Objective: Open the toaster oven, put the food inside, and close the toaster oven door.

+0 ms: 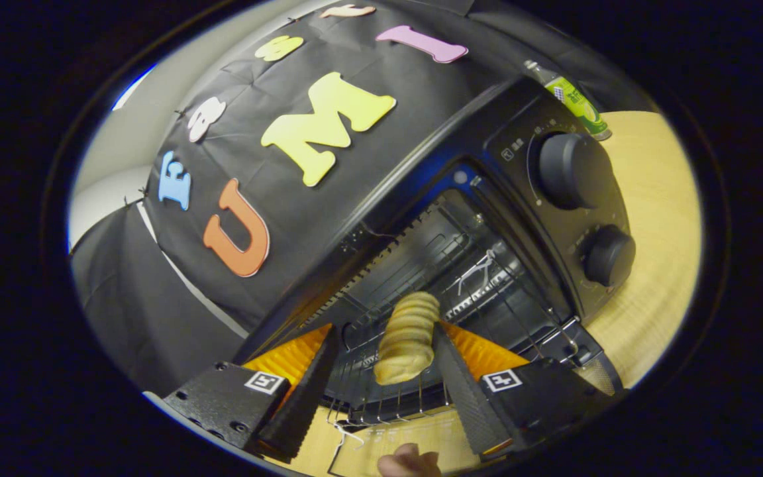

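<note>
gripper (pixel 385 361) spread — one bread roll (pixel 408 339) between its fingers, on the open toaster oven (pixel 487 199) rack; two knobs (pixel 573 170)

Black cloth wall (pixel 275 218) backs a light wooden tabletop (pixel 660 225), pale wall (pixel 176 93) beyond

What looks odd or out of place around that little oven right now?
Little stands out. The bread is on the rack of the open toaster oven, between the open claw fingers. A green bottle stands behind the oven.
</note>
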Tool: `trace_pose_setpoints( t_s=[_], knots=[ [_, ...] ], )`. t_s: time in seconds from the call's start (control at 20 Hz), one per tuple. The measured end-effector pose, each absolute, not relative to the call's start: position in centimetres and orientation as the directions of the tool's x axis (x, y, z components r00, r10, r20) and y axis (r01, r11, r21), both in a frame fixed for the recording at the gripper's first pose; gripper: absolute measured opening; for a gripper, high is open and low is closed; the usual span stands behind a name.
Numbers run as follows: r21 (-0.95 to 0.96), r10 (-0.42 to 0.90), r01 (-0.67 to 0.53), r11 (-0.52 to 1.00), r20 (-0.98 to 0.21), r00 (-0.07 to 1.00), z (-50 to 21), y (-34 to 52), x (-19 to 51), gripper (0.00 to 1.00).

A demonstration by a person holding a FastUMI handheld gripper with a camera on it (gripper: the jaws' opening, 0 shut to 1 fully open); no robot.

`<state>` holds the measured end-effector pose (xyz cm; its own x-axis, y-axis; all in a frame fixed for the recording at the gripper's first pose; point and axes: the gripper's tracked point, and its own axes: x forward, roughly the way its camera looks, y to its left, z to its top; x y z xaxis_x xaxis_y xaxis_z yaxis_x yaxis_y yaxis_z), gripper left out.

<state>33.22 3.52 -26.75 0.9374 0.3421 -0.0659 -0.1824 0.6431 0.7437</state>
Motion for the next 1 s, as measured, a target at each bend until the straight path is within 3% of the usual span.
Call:
trace_pose_setpoints(
  t_s=[0.15,0.55,0.7,0.9,1.0],
  knots=[
    [0.724,0.328,-0.158,0.672,-0.099,0.94,-27.2,3.3,32.2,1.0],
    [0.674,0.312,-0.141,0.725,-0.14,0.94,-27.4,2.5,25.3,1.0],
    [0.536,0.293,-0.141,0.832,-0.209,0.933,-28.3,2.4,22.0,1.0],
    [0.204,0.153,-0.088,0.975,-0.335,0.93,-30.9,2.1,18.9,1.0],
    [0.176,0.165,-0.106,0.979,-0.366,0.916,-31.9,3.6,17.8,1.0]
  ],
)
